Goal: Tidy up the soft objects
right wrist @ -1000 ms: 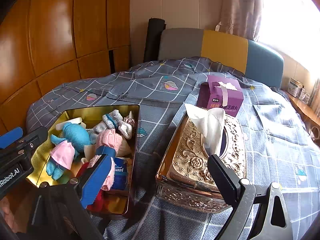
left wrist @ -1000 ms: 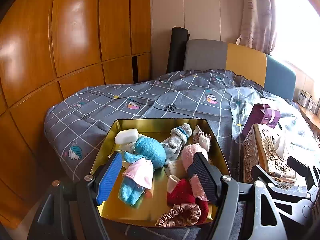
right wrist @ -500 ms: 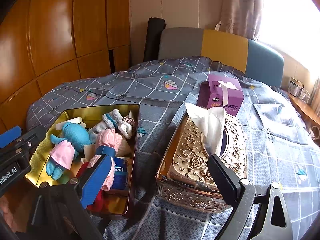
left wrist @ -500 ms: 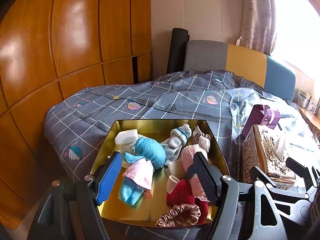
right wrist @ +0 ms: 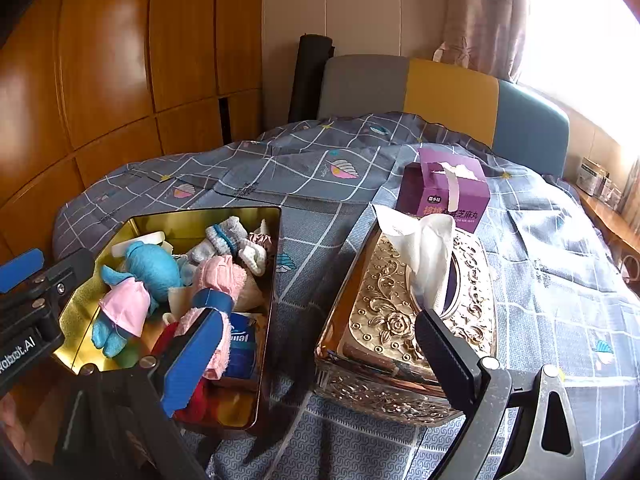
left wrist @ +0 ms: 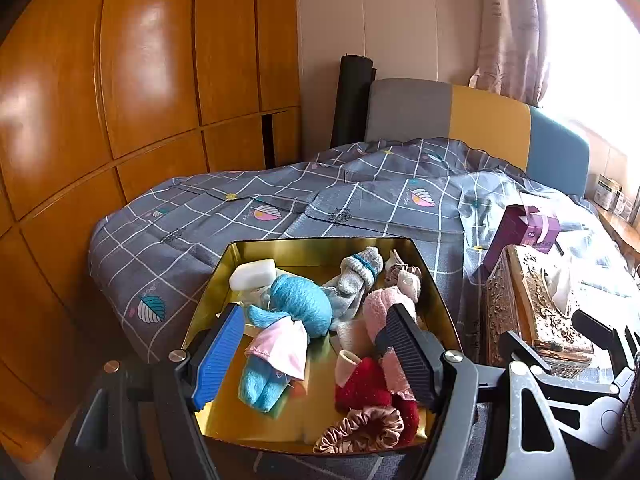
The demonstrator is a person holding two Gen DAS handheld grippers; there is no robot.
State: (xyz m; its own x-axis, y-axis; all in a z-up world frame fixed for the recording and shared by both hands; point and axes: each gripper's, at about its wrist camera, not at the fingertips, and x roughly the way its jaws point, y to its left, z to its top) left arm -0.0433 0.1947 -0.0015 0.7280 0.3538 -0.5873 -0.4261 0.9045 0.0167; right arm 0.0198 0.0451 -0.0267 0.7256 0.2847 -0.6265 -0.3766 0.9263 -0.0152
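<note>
Nearest the left wrist camera, the left gripper hangs with its ribbed blue and black pads spread wide and nothing between them. It sits above the near half of the gold metal tin, a shallow glossy tray with cut corners that rests on the bed.

The soft objects lie inside this tin. At the near rim is a ruffled satin scrunchie, brown and ring-shaped, touching a fuzzy red item. The blue knitted doll in a pink skirt lies with its long axis running near to far, legs toward the camera and round head pointing away and slightly right. Beside it on the right is a pink terry-textured item. Farther in, a grey ribbed sock with blue stripes points its cuff toward the far right corner; a smooth white block sits at the far left.

The right gripper is likewise spread and empty, straddling the gap between the tin and the embossed gold tissue box, from which a white tissue stands upright. Behind that is a purple carton. All rest on the grey checked quilt.
</note>
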